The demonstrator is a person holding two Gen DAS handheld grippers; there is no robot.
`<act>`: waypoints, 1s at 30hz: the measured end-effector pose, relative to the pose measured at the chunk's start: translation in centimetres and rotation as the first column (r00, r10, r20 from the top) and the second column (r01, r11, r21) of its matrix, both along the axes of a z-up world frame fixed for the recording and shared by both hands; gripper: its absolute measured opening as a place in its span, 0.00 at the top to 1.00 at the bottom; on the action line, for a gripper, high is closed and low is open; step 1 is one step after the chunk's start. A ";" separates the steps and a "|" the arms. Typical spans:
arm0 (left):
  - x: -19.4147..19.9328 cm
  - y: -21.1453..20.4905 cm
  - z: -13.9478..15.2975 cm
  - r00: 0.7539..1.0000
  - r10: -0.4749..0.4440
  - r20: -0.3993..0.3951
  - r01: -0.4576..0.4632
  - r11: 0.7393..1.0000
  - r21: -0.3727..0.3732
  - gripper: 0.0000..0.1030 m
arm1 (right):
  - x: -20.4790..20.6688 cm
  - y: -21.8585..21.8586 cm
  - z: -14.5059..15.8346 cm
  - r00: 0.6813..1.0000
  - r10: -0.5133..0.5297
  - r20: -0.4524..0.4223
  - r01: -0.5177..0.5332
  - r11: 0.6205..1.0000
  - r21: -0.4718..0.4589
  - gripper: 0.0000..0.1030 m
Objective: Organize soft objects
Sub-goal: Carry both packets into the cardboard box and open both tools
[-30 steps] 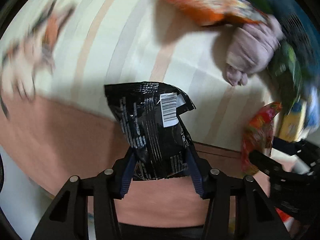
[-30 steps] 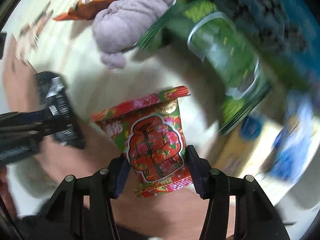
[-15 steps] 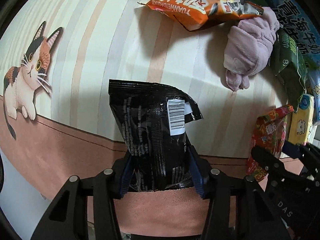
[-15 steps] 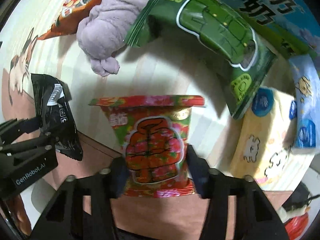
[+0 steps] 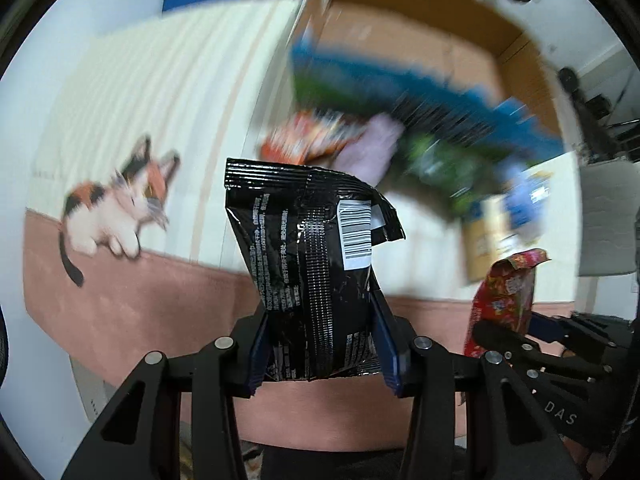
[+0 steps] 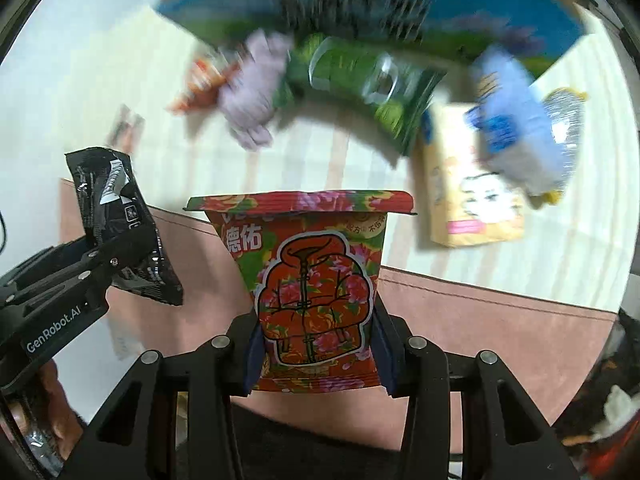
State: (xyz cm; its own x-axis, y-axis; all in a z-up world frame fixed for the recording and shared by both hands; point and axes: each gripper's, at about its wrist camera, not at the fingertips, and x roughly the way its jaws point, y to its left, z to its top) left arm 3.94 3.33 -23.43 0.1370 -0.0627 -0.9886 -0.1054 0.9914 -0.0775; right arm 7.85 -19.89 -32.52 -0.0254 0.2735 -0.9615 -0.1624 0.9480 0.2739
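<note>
My left gripper [image 5: 320, 344] is shut on a black snack packet [image 5: 312, 256] with a white barcode label, held upright above the cat-print mat [image 5: 140, 304]. My right gripper [image 6: 316, 352] is shut on a red floral packet [image 6: 312, 280], also held upright. Each shows in the other's view: the red packet [image 5: 508, 296] at lower right, the black packet [image 6: 120, 224] at left. Beyond lie a purple cloth [image 6: 256, 92], an orange packet [image 6: 200, 80], a green packet [image 6: 368, 88], a yellow tissue pack [image 6: 468, 200] and a blue-white pack [image 6: 516, 136], all blurred.
A large open cardboard box [image 5: 424, 36] with a blue printed side [image 6: 360, 0] stands at the far edge behind the pile. The mat has a cream striped part [image 5: 160, 92] and a pink border [image 6: 480, 320]. Dark gear stands at far right [image 5: 600, 112].
Both grippers have tilted up and pulled back from the pile, each keeping its packet. The cardboard box now shows in the left wrist view; the background is blurred with motion.
</note>
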 end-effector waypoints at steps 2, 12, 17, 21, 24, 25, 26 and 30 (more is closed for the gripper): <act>3.2 -1.3 2.7 0.999 -0.006 0.047 0.007 1.000 -0.013 0.59 | 0.0 -1.8 3.7 0.998 -0.020 0.052 0.018 0.999 0.040 0.54; 17.5 -6.0 7.8 0.984 -0.124 0.124 0.134 0.988 -0.077 0.59 | 9.1 -5.9 16.0 0.969 -0.105 0.226 0.093 0.994 0.061 0.54; 26.9 -6.6 4.2 0.988 -0.152 0.029 0.154 0.974 -0.167 0.59 | 17.0 -5.9 13.7 0.965 -0.159 0.211 0.161 0.987 0.005 0.54; 34.0 -7.5 -0.6 0.978 -0.204 -0.052 0.190 0.961 -0.202 0.59 | 23.0 -5.2 8.7 0.968 -0.183 0.170 0.193 0.980 -0.042 0.54; 37.4 -8.2 -3.7 0.967 -0.229 -0.109 0.198 0.951 -0.239 0.59 | 26.5 -4.6 4.9 0.968 -0.202 0.150 0.217 0.972 -0.090 0.54; 38.6 -8.3 -5.3 0.961 -0.239 -0.139 0.197 0.945 -0.262 0.59 | 27.5 -4.7 3.7 0.967 -0.214 0.136 0.228 0.968 -0.101 0.54; 39.3 -8.5 -6.4 0.957 -0.246 -0.156 0.197 0.942 -0.273 0.59 | 28.6 -4.3 2.7 0.967 -0.221 0.129 0.235 0.966 -0.108 0.54; 41.5 -9.4 -9.2 0.942 -0.270 -0.197 0.206 0.933 -0.295 0.59 | 31.7 -3.0 -0.8 0.965 -0.236 0.118 0.252 0.955 -0.157 0.54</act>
